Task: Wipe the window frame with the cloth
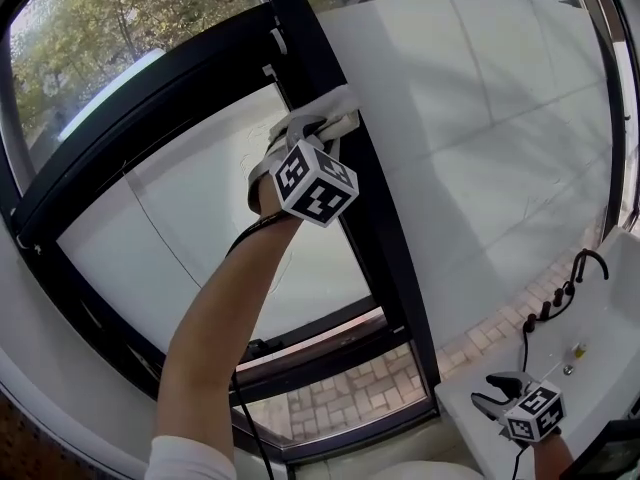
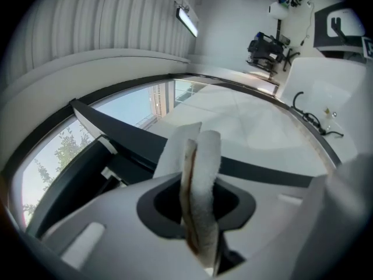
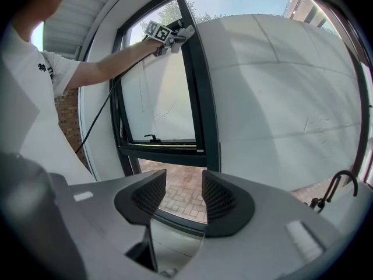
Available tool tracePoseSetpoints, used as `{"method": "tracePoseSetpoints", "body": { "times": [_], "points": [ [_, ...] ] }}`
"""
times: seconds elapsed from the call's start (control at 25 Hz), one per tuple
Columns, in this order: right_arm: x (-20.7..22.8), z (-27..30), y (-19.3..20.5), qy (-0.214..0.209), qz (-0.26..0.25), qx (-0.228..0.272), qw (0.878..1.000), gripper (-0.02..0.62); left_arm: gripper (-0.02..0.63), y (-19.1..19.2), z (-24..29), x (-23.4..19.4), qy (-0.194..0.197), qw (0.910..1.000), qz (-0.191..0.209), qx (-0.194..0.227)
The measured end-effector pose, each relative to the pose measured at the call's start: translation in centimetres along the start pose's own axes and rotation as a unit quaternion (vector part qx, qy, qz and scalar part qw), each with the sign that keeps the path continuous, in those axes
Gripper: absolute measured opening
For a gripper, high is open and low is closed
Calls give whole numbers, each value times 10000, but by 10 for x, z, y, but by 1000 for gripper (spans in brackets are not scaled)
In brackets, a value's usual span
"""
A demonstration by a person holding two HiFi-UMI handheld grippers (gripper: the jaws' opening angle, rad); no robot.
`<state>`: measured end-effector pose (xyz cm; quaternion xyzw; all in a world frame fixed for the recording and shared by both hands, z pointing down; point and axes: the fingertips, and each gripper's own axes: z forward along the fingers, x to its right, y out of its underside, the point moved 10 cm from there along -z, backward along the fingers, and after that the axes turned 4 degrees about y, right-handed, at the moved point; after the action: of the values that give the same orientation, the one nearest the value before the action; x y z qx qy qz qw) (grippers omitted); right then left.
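A white cloth [image 1: 325, 113] is pinched in my left gripper [image 1: 312, 128], which is raised high and presses the cloth against the black vertical bar of the window frame [image 1: 345, 168]. In the left gripper view the cloth [image 2: 201, 179] stands folded between the shut jaws, with the dark frame [image 2: 128, 139] just beyond. The right gripper view shows the same raised gripper and cloth [image 3: 178, 37] at the top of the frame [image 3: 198, 98]. My right gripper [image 1: 500, 393] hangs low at the bottom right, open and holding nothing [image 3: 178, 200].
A tilted window sash [image 1: 150, 218] with a black handle [image 3: 152, 137] fills the left. A white sink counter [image 1: 600, 348] with a black tap [image 1: 590, 263] lies at the lower right. A black cable [image 1: 245, 408] runs down from my left arm. Brick paving [image 1: 350, 388] shows outside below.
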<state>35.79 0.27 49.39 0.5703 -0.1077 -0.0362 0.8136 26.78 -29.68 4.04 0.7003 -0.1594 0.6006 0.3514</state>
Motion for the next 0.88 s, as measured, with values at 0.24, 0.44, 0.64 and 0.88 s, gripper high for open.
{"method": "tracePoseSetpoints", "body": {
  "times": [0.24,0.44,0.64,0.88],
  "points": [
    [-6,3,-7,-57,-138,-31,9999,195,92,20,3,73,150,9992,354,-84],
    [-9,4,-11,-64,-191,-44,9998,195,92,33,3,125,270,9986,428,-121],
    [-12,5,-12,-40,-196,-45,9998,195,92,51,1,178,497,9979,391,-169],
    [-13,5,-14,-63,-277,-63,9996,195,92,72,-1,249,857,9956,239,-291]
  ]
}}
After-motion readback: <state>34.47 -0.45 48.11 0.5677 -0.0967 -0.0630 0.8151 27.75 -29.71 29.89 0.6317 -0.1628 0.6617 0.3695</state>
